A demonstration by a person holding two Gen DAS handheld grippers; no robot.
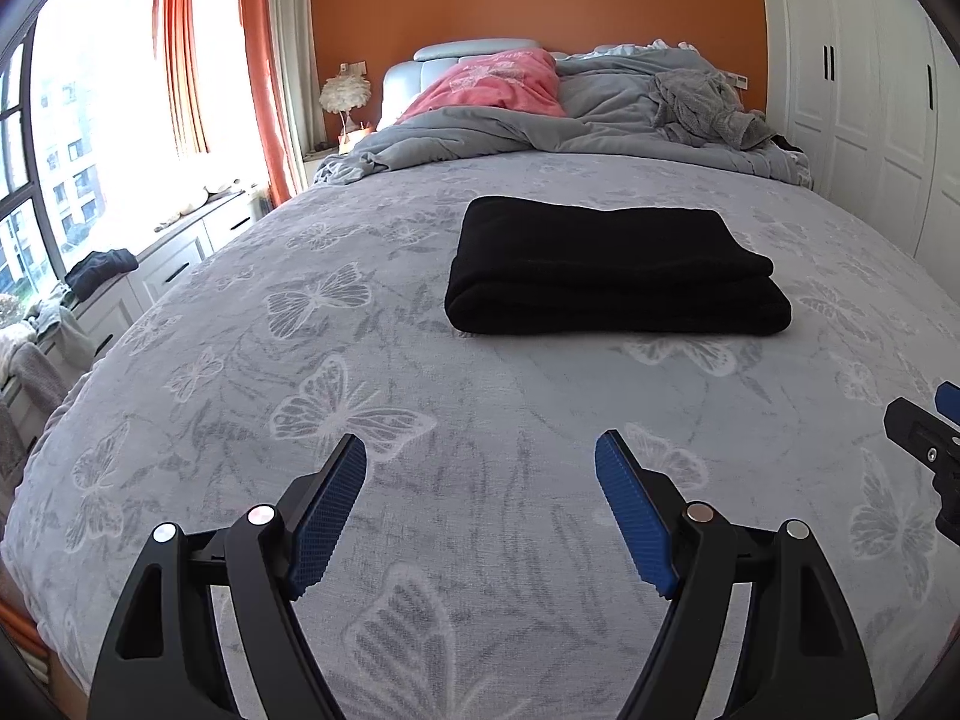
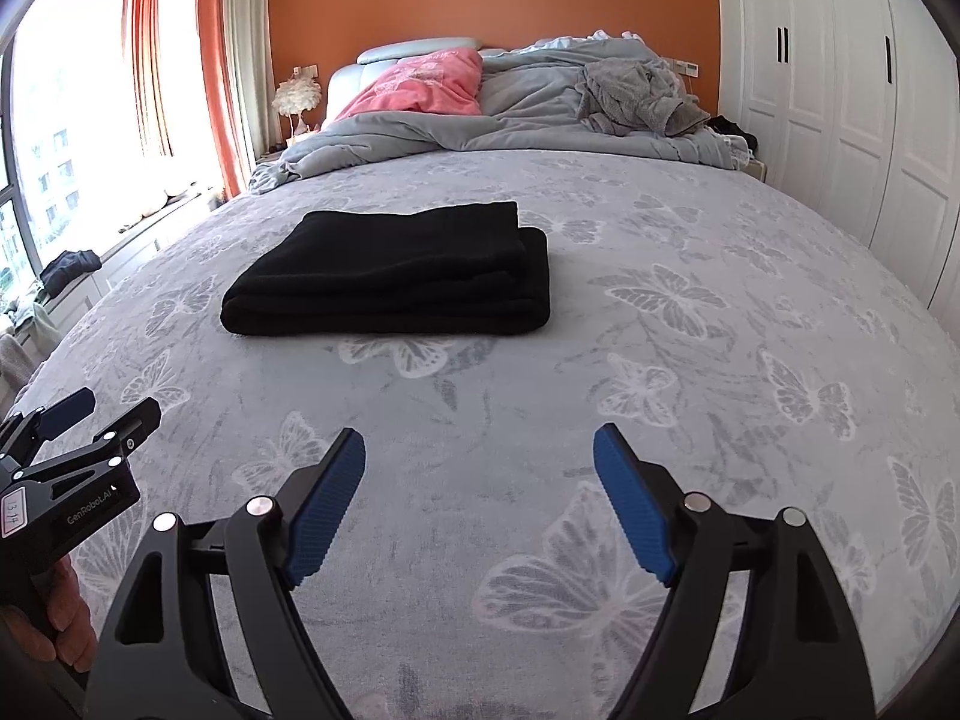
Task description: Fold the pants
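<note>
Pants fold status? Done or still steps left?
Looks done: the black pants lie as a compact, layered rectangle on the butterfly bedspread. In hand: nothing; the left gripper and right gripper are open and empty, short of the bundle. Left: nothing obvious.

Sunlit bedroom (image 1: 384, 360), orange wall (image 1: 540, 6)

Both wrist views face bed (image 1: 420, 396)

Bright daylight from blown-out window (image 1: 90, 120) at left; sharp focus; fisheye-curved, dark-vignetted edges.
</note>
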